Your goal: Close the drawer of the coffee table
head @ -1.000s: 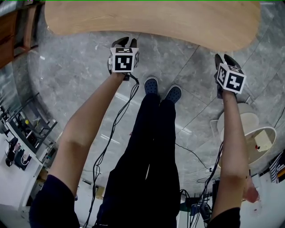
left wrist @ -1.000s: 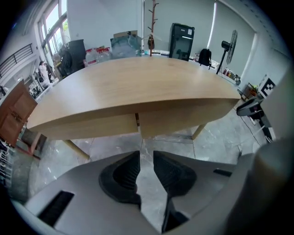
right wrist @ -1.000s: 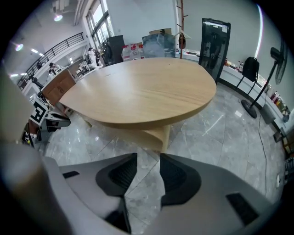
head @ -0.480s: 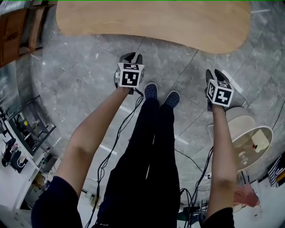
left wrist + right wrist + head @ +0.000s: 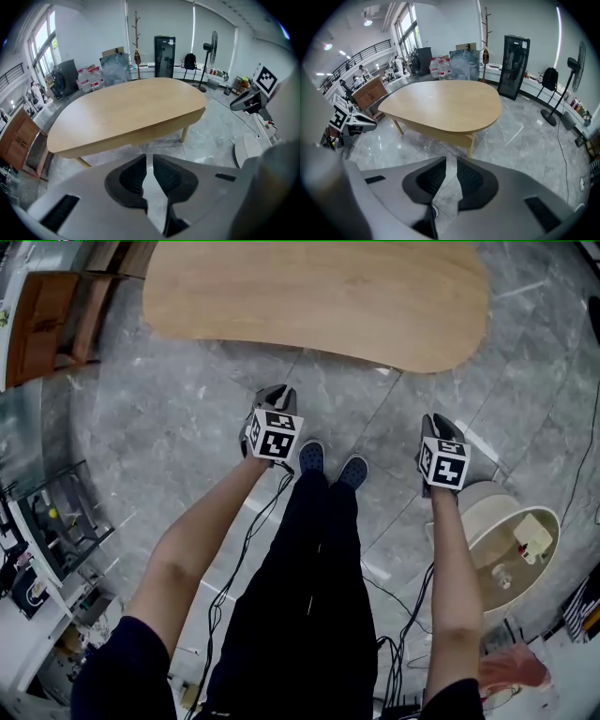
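1. Stands back from the table (image 5: 319, 296), which fills the top of the head view, with a strip of grey floor (image 5: 169, 418) between it and the shoes (image 5: 310, 457) at centre.
2. Holds the left gripper (image 5: 275, 395) just left of centre, tipped steeply down, touching nothing and well apart from the table edge.
3. Seen in the left gripper view closing on nothing: only a thin slit between the pads (image 5: 133, 176), with bare floor behind. Released, not grasping.
4. Holds the right gripper (image 5: 441, 423) right of centre, about level with the left and likewise clear of the table.
5. Closing there too, with a slightly wider gap and nothing in it but floor. Empty as well.
6. Shows no drawer standing out. In both gripper views the table's near side runs smooth and unbroken below the top. Cannot pick out the drawer front itself; judged pushed home, flush within that side.
7. Probably kept side by side and off the table for want of anything left to push. Task judged done, or all but.
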The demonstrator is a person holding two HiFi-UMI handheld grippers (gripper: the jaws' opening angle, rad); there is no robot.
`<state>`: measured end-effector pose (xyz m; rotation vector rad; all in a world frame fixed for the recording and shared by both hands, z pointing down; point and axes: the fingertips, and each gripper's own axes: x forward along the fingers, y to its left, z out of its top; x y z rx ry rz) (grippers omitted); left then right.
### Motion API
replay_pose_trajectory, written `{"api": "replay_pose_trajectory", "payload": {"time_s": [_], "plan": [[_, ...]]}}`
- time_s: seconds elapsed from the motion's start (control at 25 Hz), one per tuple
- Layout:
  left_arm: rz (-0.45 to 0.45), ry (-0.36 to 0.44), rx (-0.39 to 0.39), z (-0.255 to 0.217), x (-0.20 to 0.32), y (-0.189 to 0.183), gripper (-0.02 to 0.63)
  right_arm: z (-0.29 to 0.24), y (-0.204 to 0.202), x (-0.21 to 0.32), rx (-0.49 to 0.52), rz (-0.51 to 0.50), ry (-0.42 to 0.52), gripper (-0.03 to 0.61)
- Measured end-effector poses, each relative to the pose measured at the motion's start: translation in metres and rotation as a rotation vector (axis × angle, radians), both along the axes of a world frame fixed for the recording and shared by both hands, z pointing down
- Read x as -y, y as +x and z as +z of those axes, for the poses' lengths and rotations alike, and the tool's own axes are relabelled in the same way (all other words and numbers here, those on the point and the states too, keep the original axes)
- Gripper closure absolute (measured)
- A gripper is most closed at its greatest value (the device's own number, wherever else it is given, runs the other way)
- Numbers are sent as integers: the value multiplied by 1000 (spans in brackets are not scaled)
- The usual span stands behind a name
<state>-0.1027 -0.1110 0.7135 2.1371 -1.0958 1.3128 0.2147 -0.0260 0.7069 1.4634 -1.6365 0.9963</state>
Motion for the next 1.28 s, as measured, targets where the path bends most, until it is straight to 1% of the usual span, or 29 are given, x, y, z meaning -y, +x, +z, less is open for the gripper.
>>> {"api": "replay_pose_trajectory", "payload": {"time_s": [0.12,0.24,0.36,0.52,0.6,0.76,0.84,1.0,1.16,1.28], "plan": [[71,25,35,-18,-6,3,551,-16,-1,-9,-30,-48,-3,494],[210,84,110,-36,-8,11,549,-35,-4,-12,-95,-158,0,494],[350,148,185,-58,-9,22,550,-56,-5,-12,-138,-247,10,494],[480,221,234,-104,-3,29,549,-99,-13,-7,-230,-396,29,494],[517,260,246,-131,7,32,549,-122,-17,1,-268,-455,45,494],[562,346,258,-193,25,42,549,-178,-22,15,-333,-541,94,494],[592,385,263,-225,26,47,551,-207,-27,18,-362,-577,121,494],[661,458,286,-282,22,55,559,-259,-34,20,-402,-622,175,515],[708,507,311,-329,15,52,571,-308,-48,15,-459,-694,222,532],[757,527,356,-354,12,49,579,-339,-55,14,-525,-766,251,546]]}}
